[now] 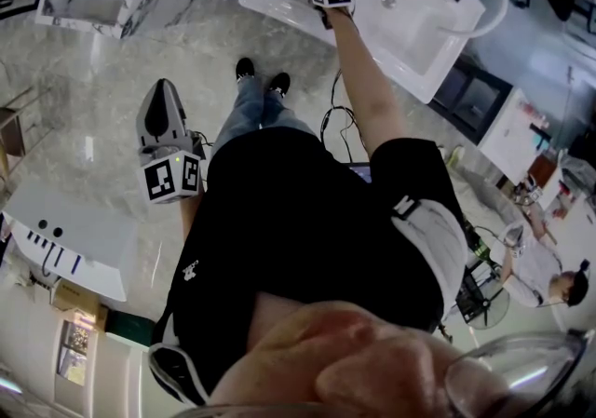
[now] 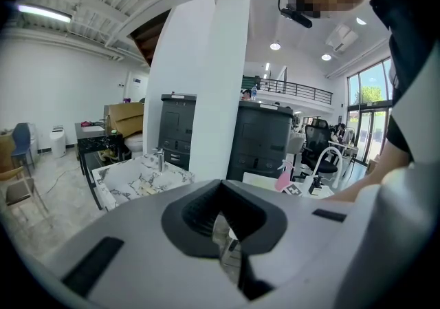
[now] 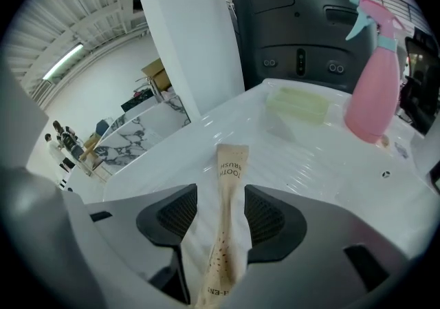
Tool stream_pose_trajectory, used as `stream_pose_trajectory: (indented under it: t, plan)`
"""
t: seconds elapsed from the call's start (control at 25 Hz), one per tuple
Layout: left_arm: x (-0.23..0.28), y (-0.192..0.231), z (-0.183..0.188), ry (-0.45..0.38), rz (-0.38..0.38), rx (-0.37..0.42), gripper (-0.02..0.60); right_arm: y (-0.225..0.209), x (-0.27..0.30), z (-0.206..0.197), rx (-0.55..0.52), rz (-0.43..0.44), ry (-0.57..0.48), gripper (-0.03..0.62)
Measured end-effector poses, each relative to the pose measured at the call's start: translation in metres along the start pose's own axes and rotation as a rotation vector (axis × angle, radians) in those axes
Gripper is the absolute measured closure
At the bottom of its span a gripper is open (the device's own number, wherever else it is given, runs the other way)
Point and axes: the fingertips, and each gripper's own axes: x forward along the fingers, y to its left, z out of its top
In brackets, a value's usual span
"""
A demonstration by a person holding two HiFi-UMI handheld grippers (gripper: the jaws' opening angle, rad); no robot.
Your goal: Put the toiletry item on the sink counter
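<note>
Your left tool (image 1: 160, 123) hangs closed at your side, well apart from the sink. Your right tool (image 3: 220, 197) stands open astride the wrapped toothbrush (image 3: 231, 163), which lies flat on the white sink counter (image 3: 309, 160) with its long axis running toward 12 o'clock. I'd withdraw toward 6. The pink spray bottle (image 3: 375, 87) at 2 o'clock stands clear.
</note>
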Motion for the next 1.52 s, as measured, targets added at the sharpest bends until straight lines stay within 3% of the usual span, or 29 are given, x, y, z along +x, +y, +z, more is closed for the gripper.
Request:
stream_pose_trajectory:
  t: [0.24,0.48,0.56,0.76,1.04,1.4,1.52]
  plan:
    - [-0.003,-0.006,0.006,-0.022,-0.034,0.013,0.575,0.012,-0.029,0.020,-0.011,-0.024,-0.070,0.388]
    - [0.001,-0.021,0.019,-0.066,-0.109,0.028,0.575,0.027,-0.083,0.039,-0.011,-0.060,-0.181,0.532]
    - [0.003,-0.029,0.025,-0.086,-0.147,0.036,0.575,0.033,-0.107,0.043,-0.006,-0.073,-0.227,0.553]
    - [-0.007,-0.054,0.036,-0.120,-0.220,0.045,0.575,0.065,-0.179,0.033,-0.004,-0.058,-0.318,0.563]
    - [0.000,-0.091,0.059,-0.175,-0.353,0.078,0.575,0.076,-0.289,0.034,0.060,-0.107,-0.498,0.566]
    - [-0.006,-0.145,0.080,-0.228,-0.518,0.111,0.575,0.104,-0.456,0.021,0.096,-0.227,-0.786,0.566]
    - [-0.010,-0.157,0.085,-0.240,-0.555,0.117,0.575,0.117,-0.516,0.018,0.072,-0.304,-0.891,0.566]
